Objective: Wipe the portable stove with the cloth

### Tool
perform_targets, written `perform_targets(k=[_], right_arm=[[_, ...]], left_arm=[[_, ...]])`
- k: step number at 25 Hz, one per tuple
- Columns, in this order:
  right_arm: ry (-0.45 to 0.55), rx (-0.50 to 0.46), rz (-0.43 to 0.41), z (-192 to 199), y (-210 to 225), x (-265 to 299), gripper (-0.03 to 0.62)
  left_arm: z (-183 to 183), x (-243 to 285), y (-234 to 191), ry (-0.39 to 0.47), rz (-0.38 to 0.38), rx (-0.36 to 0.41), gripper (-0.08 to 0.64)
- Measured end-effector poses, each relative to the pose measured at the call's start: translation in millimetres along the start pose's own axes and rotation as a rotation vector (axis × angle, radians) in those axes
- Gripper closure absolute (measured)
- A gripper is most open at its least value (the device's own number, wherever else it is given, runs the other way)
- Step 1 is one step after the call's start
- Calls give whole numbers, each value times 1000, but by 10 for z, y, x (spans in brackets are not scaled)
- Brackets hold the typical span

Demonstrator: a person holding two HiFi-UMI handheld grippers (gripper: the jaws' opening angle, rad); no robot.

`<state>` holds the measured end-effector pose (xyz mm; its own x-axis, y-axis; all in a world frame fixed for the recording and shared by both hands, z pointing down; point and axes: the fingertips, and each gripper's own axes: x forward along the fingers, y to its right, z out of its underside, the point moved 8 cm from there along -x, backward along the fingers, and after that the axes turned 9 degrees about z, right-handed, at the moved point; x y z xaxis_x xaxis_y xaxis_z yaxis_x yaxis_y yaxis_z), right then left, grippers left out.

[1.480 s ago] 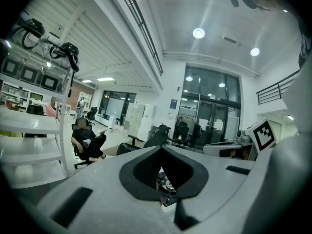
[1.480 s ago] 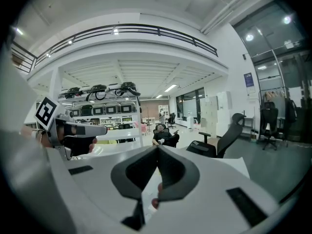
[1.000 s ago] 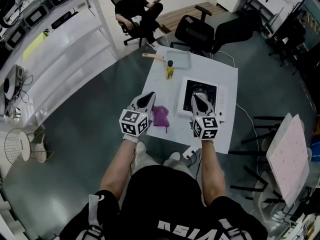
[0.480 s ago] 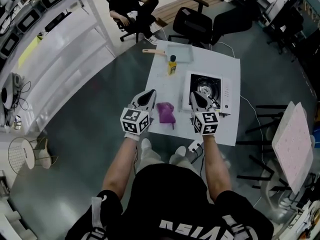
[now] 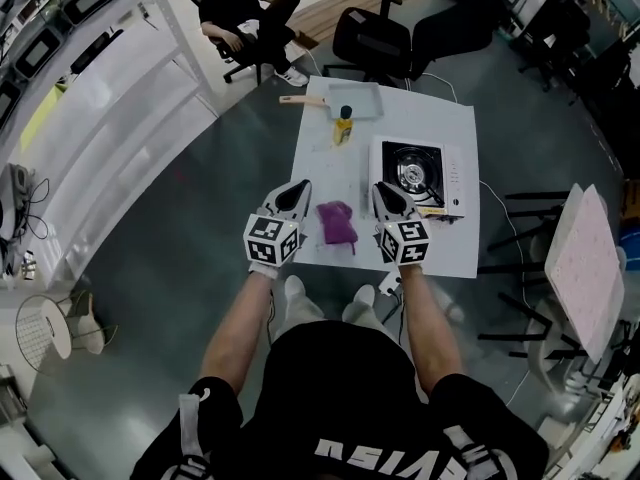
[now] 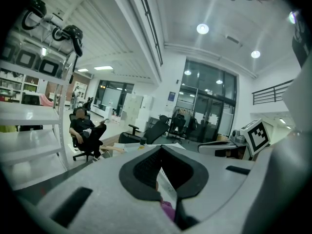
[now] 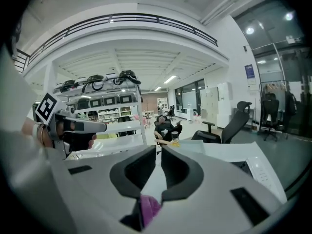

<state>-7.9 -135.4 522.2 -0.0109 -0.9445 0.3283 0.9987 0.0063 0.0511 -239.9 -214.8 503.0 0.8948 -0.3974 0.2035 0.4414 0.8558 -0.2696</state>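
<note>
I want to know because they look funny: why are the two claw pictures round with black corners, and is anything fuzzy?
Left gripper view: a wide lens bends the shelves and darkens the corners; the ceiling lights glare white. Right gripper view: same bulge, and the purple cloth close to the lens is fuzzy. Head view: evenly lit, the white table very bright.
</note>
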Motion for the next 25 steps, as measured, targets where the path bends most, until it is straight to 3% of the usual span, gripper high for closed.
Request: perform_targets(k=[9,17,25], right_arm=[[-85,52,60,512,-321,237,575],[-186,63,83,999,-421,442,474],[-311,-5,73,1482,-511,648,400]], left_arm=[[320,1,-286,-51,72,6,555],[689,21,-463,-91,103,-19,555],[897,110,-605,-120,110,-24,555]])
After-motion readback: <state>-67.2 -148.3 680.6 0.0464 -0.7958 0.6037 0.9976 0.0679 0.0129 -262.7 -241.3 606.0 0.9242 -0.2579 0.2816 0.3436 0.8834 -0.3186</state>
